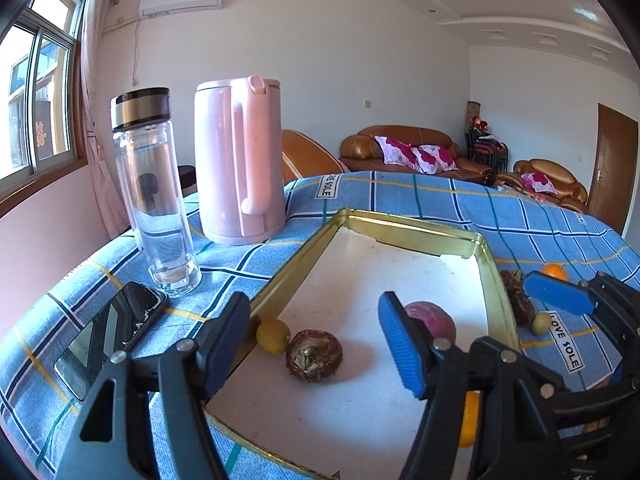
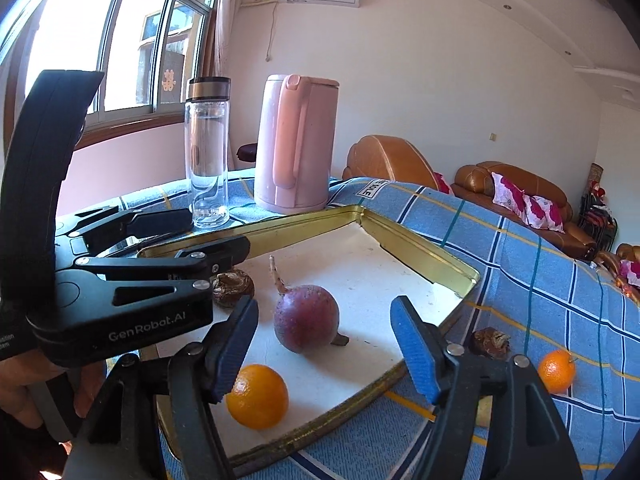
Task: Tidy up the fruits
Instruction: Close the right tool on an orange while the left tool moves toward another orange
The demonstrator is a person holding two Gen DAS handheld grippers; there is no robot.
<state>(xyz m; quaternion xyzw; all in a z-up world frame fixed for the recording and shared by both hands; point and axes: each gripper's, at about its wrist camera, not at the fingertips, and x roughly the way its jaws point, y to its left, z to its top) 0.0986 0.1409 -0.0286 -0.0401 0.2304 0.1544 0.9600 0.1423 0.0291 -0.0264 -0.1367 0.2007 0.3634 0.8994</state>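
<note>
Item 1: right gripper (image 2: 324,344), jaws about half spread, nothing held; the orange (image 2: 258,396) lies loose just under its left pad, the purple fruit (image 2: 306,318) just ahead between the pads, both inside the gold-rimmed tray (image 2: 424,240).

Item 2: left gripper (image 1: 316,340), likewise part open and empty; brown scaly fruit (image 1: 314,355) and small yellow fruit (image 1: 273,336) ahead of it in the tray.

Item 3: outstanding, right of the right gripper on the checked cloth (image 2: 540,272): second orange (image 2: 557,371), brown fruit (image 2: 490,342).

Step judged: release just made. Next calls for a reach rightward over the rim, jaws wide.
</note>
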